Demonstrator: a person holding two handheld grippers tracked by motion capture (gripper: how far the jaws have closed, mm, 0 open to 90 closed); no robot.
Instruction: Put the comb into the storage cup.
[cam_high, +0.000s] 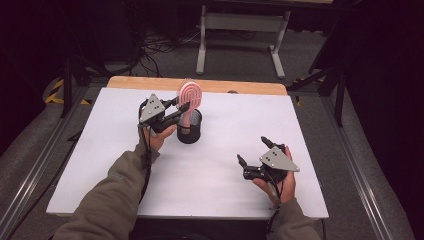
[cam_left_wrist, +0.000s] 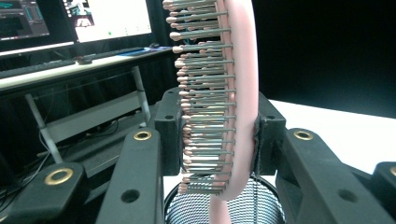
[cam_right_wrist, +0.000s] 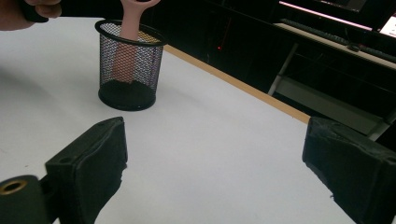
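- The left gripper (cam_high: 181, 111) is clamped on the head of a pink hairbrush (cam_high: 190, 93), one jaw against the bristle side and the other against the smooth back, as the left gripper view shows.
- The hairbrush (cam_left_wrist: 233, 93) stands nearly upright, head up, with its handle down inside a black mesh cup (cam_high: 189, 127).
- In the right gripper view the pink handle (cam_right_wrist: 127, 46) shows through the mesh wall of the cup (cam_right_wrist: 128, 65) and reaches down toward the cup's base; whether it touches the bottom cannot be told.
- The mesh cup stands upright on the white tabletop (cam_high: 100, 165), nearer the far edge than the near edge and a little left of the middle.
- The left hand (cam_high: 159, 135) holds its gripper just left of the cup, with the jaws reaching over the rim from that side.
- The right gripper (cam_high: 252, 156) rests near the right part of the near edge, well apart from the cup, held by the right hand (cam_high: 280, 182).
- Its jaws stand wide apart with only bare tabletop between them.
- A strip of wood (cam_high: 200, 84) runs along the far edge of the tabletop, beyond the white surface.
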